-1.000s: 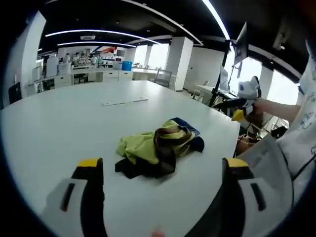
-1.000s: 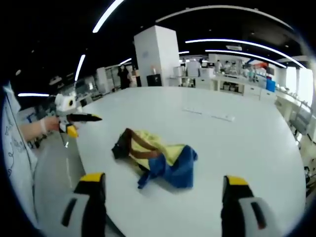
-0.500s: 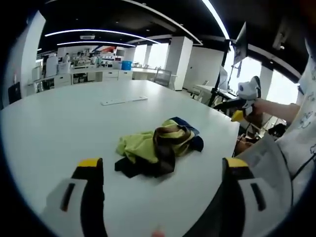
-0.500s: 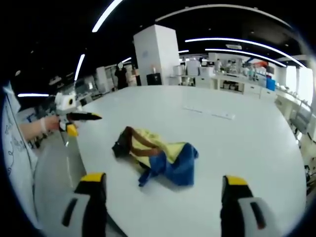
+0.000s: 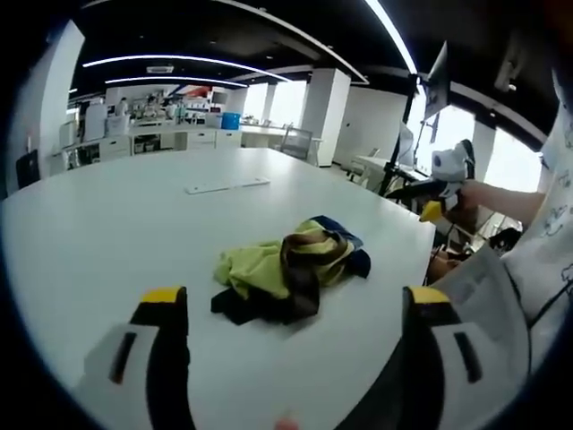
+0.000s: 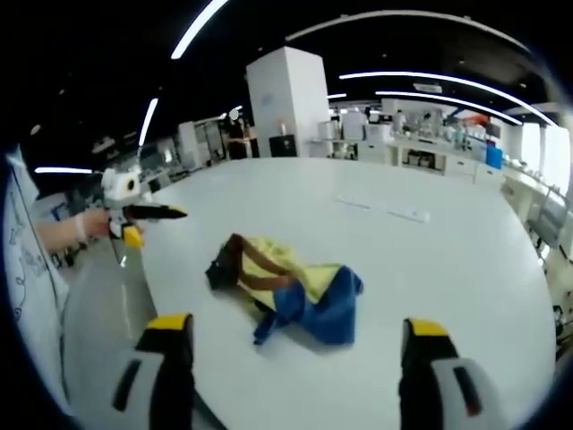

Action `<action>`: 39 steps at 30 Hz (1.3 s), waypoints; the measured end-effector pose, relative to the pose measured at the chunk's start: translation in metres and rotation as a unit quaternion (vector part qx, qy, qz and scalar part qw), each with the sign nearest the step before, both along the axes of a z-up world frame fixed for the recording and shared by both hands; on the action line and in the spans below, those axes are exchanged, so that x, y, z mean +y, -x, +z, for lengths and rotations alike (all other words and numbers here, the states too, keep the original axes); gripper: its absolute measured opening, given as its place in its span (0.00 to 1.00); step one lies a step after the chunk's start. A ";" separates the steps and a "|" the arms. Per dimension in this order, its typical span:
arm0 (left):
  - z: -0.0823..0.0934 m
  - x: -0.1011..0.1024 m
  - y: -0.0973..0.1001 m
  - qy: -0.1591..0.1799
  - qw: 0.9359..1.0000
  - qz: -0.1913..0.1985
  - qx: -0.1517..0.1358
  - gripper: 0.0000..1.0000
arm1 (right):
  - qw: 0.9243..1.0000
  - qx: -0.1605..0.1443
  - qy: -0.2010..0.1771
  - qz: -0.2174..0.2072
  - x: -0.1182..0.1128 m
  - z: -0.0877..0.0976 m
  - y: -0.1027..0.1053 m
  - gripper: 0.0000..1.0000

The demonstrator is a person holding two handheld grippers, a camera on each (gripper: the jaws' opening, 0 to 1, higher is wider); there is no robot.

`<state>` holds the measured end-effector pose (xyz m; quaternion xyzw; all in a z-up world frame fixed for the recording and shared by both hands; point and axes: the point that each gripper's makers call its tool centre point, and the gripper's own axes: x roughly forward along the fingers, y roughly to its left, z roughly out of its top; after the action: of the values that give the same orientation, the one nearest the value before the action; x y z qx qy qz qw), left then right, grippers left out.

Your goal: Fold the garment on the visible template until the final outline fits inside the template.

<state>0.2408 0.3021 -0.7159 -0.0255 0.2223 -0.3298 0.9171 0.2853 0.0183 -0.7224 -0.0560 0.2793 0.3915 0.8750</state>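
Almost nothing is changing over the last second: both views are only drifting slightly, and the crumpled yellow, brown and blue garment (image 5: pixel 288 273) is lying exactly as before, so folding is not yet starting. The left hand-held gripper (image 5: pixel 291 309) and right hand-held gripper (image 6: pixel 291 336) are both hovering wide open and empty, well apart from the cloth. The garment (image 6: pixel 286 287) is sitting near the near edge of the white surface (image 5: pixel 107 224), with wide bare room stretching far beyond it; a flat white strip (image 5: pixel 226 186) is lying farther off.
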 end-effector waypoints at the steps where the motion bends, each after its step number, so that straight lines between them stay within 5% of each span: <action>1: 0.000 0.001 -0.001 0.000 1.000 0.001 -0.001 0.97 | 1.000 0.000 0.001 0.001 0.000 0.000 0.000 0.97; 22: -0.006 -0.005 0.005 0.001 1.000 -0.005 0.000 0.93 | 1.000 0.005 0.017 0.005 0.000 -0.010 0.006 0.95; 30: -0.003 -0.010 -0.006 0.002 1.000 0.004 -0.017 0.84 | 1.000 0.015 0.002 -0.015 -0.008 -0.015 0.001 0.90; 39: -0.015 -0.016 -0.007 0.011 1.000 0.004 0.002 0.74 | 1.000 0.022 0.004 -0.015 -0.012 -0.019 -0.004 0.84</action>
<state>0.2478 0.2863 -0.7308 -0.0369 0.2205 -0.3283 0.9177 0.2892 0.0063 -0.7417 -0.0470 0.3008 0.3783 0.8742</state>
